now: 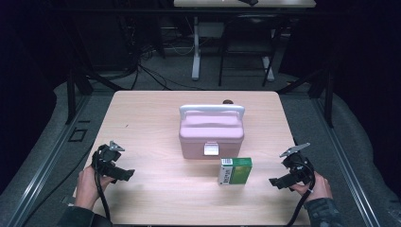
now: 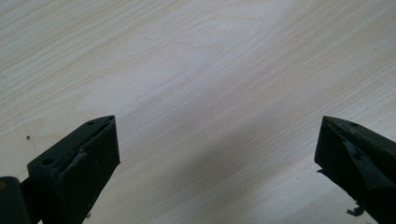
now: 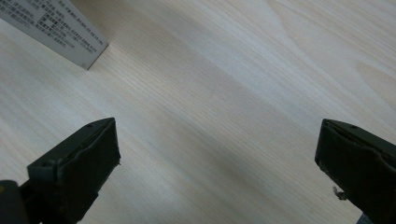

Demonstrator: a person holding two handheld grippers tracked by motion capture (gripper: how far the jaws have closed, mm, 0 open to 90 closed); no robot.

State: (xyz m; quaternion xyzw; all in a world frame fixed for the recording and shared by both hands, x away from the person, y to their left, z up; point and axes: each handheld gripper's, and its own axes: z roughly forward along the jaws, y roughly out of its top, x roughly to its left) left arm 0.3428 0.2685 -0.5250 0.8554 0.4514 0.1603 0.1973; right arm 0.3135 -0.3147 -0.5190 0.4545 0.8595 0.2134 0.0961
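The green carton [image 1: 235, 171] stands on the desk [image 1: 156, 118] just in front of the pink case [image 1: 211, 131], nearer the right tongs [image 1: 278, 182], well apart from the left tongs [image 1: 126, 174]. Both tongs are spread wide with nothing between them, low over bare wood. The carton looks light and easily toppled, so a sideways nudge from one jaw could knock it over or push it against the case.
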